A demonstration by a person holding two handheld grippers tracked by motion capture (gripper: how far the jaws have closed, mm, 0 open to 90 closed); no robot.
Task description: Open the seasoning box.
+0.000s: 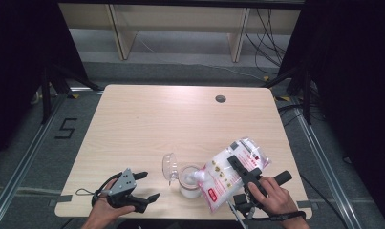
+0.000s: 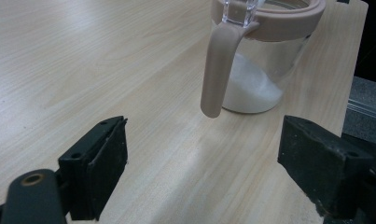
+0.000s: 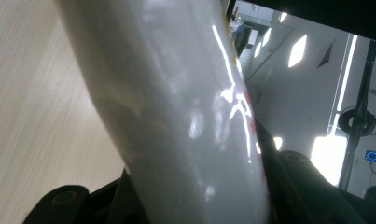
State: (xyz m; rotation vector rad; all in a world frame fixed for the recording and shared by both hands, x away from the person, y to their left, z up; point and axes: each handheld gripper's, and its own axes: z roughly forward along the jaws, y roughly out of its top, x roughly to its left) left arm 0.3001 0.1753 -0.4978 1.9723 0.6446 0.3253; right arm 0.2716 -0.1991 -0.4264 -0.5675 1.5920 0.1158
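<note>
A clear jar (image 1: 189,182) with a pinkish rim stands near the table's front edge, a layer of white granules in its bottom. Its hinged lid (image 1: 169,168) stands open to the left. My right gripper (image 1: 236,163) is shut on a clear plastic bag of white granules (image 1: 224,177), holding it tilted with its lower end over the jar's mouth. In the right gripper view the bag (image 3: 185,116) sits between the jaws. My left gripper (image 1: 151,185) rests open at the front left, nothing between its jaws. In the left gripper view the jar (image 2: 260,79) and its hanging clasp (image 2: 217,70) lie just beyond the open left gripper (image 2: 202,163).
The light wooden table (image 1: 147,119) has a round cable hole (image 1: 220,98) at the back right. Its front edge runs just below both hands. Dark curtains and metal stands flank the table, and cables lie on the floor behind it.
</note>
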